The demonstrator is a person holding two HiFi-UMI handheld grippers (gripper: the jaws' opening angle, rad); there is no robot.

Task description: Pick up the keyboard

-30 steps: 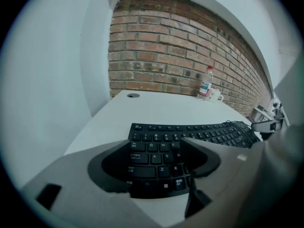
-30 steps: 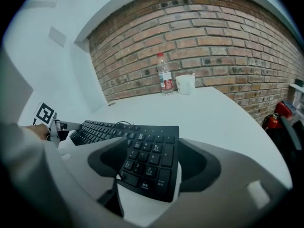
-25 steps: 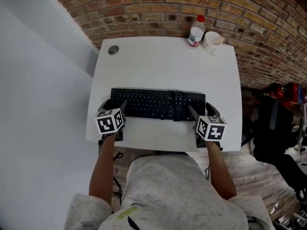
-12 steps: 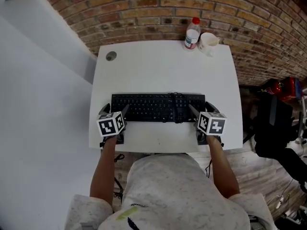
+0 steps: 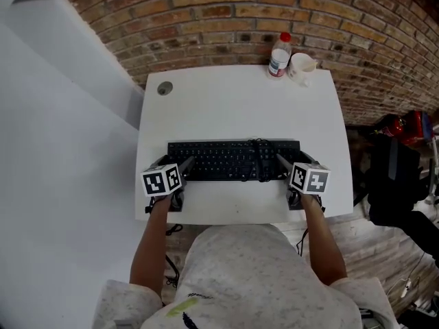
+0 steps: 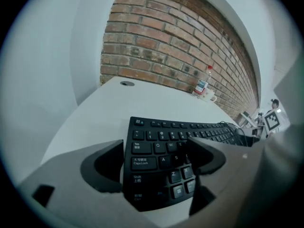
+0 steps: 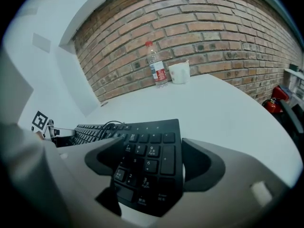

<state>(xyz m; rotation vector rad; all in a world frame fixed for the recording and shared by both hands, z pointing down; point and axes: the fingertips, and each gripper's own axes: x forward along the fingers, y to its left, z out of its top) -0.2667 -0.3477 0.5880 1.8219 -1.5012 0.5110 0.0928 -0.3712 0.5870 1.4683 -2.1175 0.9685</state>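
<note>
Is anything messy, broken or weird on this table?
Only one thing: the keyboard has its cable bunched across its own keys, near the number pad, instead of trailing off the table. The bottle and mug stand upright; nothing is spilled.

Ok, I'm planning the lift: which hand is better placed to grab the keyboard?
Neither clearly. The left gripper, jaws opening, straddles the left end of the keyboard; the right gripper, jaws apart, straddles its right end. Neither grips it yet.

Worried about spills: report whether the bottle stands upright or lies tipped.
Upright: the bottle stands on its base at the far edge of the table, red cap on top, beside the cup.
</note>
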